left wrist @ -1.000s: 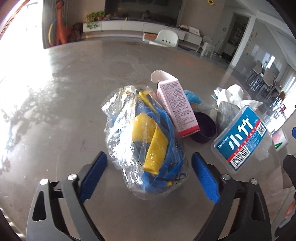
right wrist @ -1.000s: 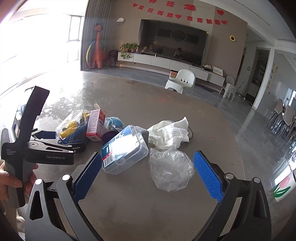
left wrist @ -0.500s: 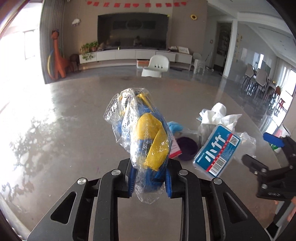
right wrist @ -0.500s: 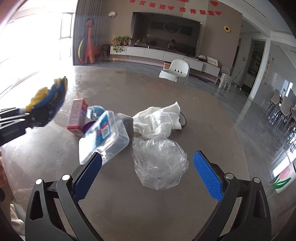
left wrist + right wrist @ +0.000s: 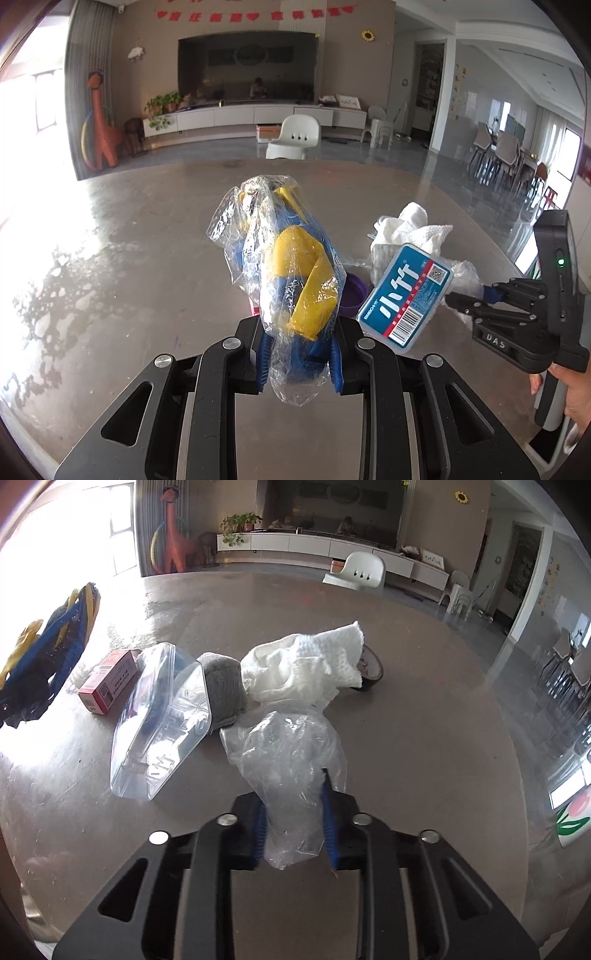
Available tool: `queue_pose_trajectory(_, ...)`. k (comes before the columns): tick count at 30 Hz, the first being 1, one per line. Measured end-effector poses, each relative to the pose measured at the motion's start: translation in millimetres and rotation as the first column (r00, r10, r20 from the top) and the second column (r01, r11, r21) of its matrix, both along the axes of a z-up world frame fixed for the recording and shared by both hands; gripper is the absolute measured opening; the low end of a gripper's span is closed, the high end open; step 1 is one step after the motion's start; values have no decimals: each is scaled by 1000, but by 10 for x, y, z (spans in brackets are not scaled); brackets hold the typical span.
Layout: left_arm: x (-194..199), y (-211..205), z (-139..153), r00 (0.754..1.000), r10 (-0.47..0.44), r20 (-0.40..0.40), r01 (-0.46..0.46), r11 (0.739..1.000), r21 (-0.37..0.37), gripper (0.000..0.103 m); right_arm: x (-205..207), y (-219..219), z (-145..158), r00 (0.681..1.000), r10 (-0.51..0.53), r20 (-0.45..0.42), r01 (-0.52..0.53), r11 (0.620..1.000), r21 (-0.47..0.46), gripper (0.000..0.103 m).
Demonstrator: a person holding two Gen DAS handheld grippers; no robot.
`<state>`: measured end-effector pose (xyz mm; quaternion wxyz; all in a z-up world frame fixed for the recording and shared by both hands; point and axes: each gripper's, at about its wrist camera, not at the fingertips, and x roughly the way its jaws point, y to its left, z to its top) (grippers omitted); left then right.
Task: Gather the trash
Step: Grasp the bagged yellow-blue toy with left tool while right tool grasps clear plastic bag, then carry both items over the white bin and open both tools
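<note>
Collecting underway, approx. two items secured, rest of pile still on table point(image 5: 424, 738). Left to right: left gripper point(image 5: 298, 363) has its jaws clenched on a clear bag of blue/yellow material point(image 5: 291, 273), held up off the surface; in right wrist view the same bag appears at far left, raised, w/ table visible beneath it. Next, lying on the table: pink carton point(image 5: 109, 681); a purple round lid point(image 5: 352, 295) partly hidden behind the bag (left wrist view only); clear plastic box w/ blue label point(image 5: 404, 295), tipped on edge and leaning vs. the grey sponge-like block point(image 5: 223, 690); white paper towel wad point(image 5: 306, 668) touching the block, w/ a small dark round object point(image 5: 371, 668) half hidden behind it. Right gripper point(image 5: 293, 825) has its jaws closed around a crumpled clear plastic bag point(image 5: 288, 753); bag's front appears to touch or sit just over the table, just beside towel and box, so lift is judged not complete. Remaining, by est.: carton, lid, box, block, towel, dark object. No bin or trash receptacle visible in either view, so drop-off point cannot be told. Obstructions: both grippers are full, so nothing more can be picked until unloading; clear bag crowds towel and box and may drag them when raised.
</note>
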<state>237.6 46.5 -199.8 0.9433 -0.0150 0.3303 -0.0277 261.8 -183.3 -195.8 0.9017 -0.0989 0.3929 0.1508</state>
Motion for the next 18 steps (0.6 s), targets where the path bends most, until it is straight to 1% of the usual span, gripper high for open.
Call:
queue_pose_trajectory(4, -112, -68, 99, 1000, -8, 15, 8, 1000, 8, 25, -341, -148, 293, 997, -26, 69, 25, 999, 25, 23)
queue_pose_trajectory(8, -257, -228, 226, 999, -46, 18, 46, 999, -6, 25, -789, -350, 620, 989, -50, 137, 46, 998, 34, 23)
queue_pose_trajectory(12, -460, -498, 362, 994, -108, 18, 108, 993, -48, 25, -1179, -640, 871, 979, -90, 182, 84, 996, 40, 23)
queue_pose_trajectory(14, -565, -674, 417, 989, -148, 12, 148, 986, -73, 25, -1275, -744, 981, 974, -112, 195, 106, 994, 42, 23)
queue_pose_trajectory(18, -708, -1009, 495, 976, -216, -2, 215, 971, -108, 25, -1569, -1001, 1086, 963, -158, 217, 151, 987, 52, 23)
